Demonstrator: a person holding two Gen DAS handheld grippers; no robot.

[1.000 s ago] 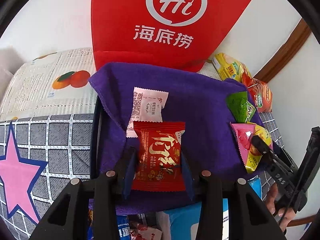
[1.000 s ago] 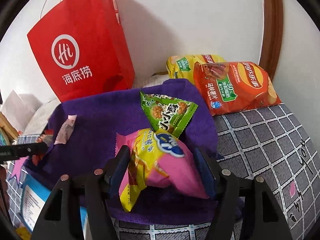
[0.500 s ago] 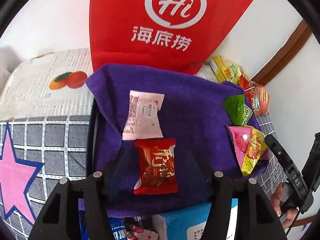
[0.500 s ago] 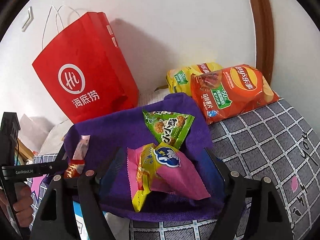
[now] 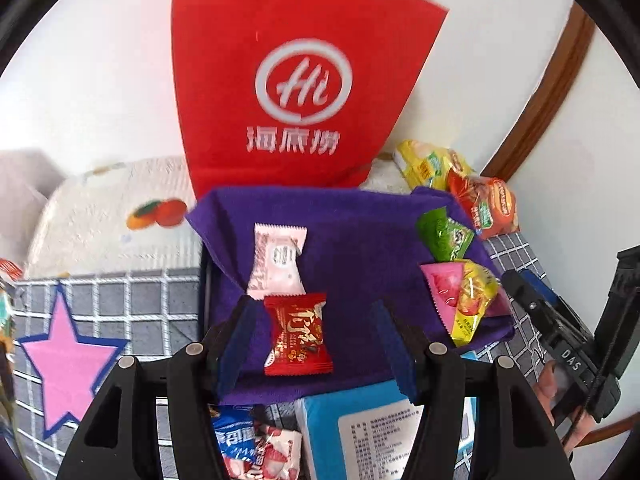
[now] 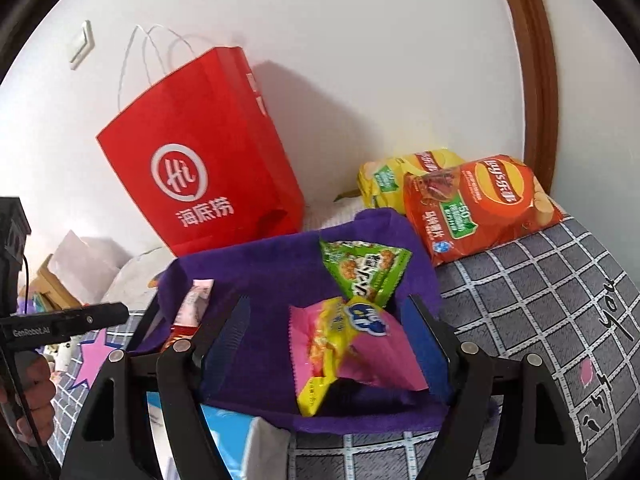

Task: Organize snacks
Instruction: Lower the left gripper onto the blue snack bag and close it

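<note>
A purple towel (image 5: pixel 360 240) lies over a tray and holds the snacks. In the left wrist view my left gripper (image 5: pixel 316 344) is open, and a red candy packet (image 5: pixel 298 334) lies loose between its fingers, below a pale pink packet (image 5: pixel 278 260). In the right wrist view my right gripper (image 6: pixel 336 344) is open around a pink and yellow snack bag (image 6: pixel 352 348), which rests on the towel (image 6: pixel 260 272). A green snack bag (image 6: pixel 362 270) lies just behind it. Both bags also show in the left wrist view, pink (image 5: pixel 460 300) and green (image 5: pixel 442 236).
A red paper bag (image 6: pixel 200 176) stands against the wall behind the towel. Two chip bags, orange (image 6: pixel 476 204) and yellow (image 6: pixel 384 180), lie at the back right. A blue box (image 5: pixel 368 428) and more packets (image 5: pixel 256 444) lie in front. A grey checked cloth (image 6: pixel 540 300) covers the surface.
Both grippers opened, let go of the red candy packet and the pink snack bag, and drew back and up from the towel. Both snacks stayed on the towel.
</note>
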